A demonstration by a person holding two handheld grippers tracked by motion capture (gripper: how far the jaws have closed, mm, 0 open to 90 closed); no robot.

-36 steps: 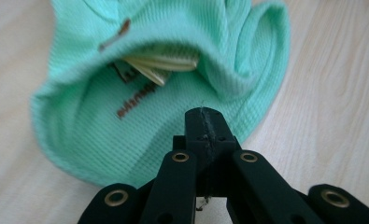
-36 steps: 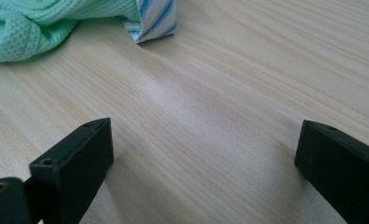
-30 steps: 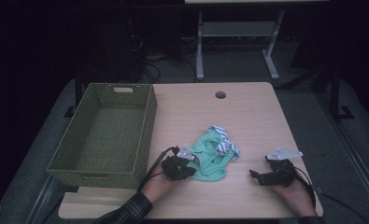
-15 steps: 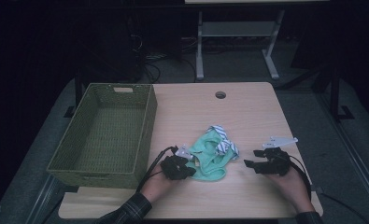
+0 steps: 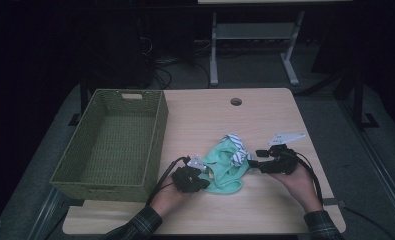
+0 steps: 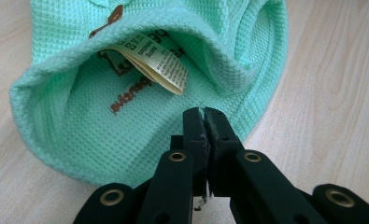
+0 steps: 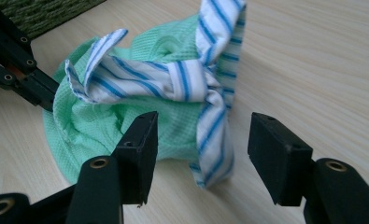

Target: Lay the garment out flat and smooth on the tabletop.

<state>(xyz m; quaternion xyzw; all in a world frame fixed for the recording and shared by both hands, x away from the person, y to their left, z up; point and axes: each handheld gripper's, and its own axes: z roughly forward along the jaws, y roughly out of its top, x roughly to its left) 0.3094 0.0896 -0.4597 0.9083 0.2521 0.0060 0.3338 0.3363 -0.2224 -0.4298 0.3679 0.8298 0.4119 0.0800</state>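
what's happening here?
A person works a gripper in each hand on a small mint-green garment with a blue-striped white tie, lying on the table beside a green woven basket. The left gripper is shut on the garment's edge. The right gripper, jaws just narrowing, straddles the striped strip, not yet gripping.

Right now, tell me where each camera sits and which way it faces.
High view: above the person's side, looking forward and down on the table, basket and both hands.
Left gripper view: rides the left gripper, shut on the green garment edge.
Right gripper view: rides the right gripper, jaws just closing around the striped cloth, pads not yet pressing.
Shared: all show the green garment.
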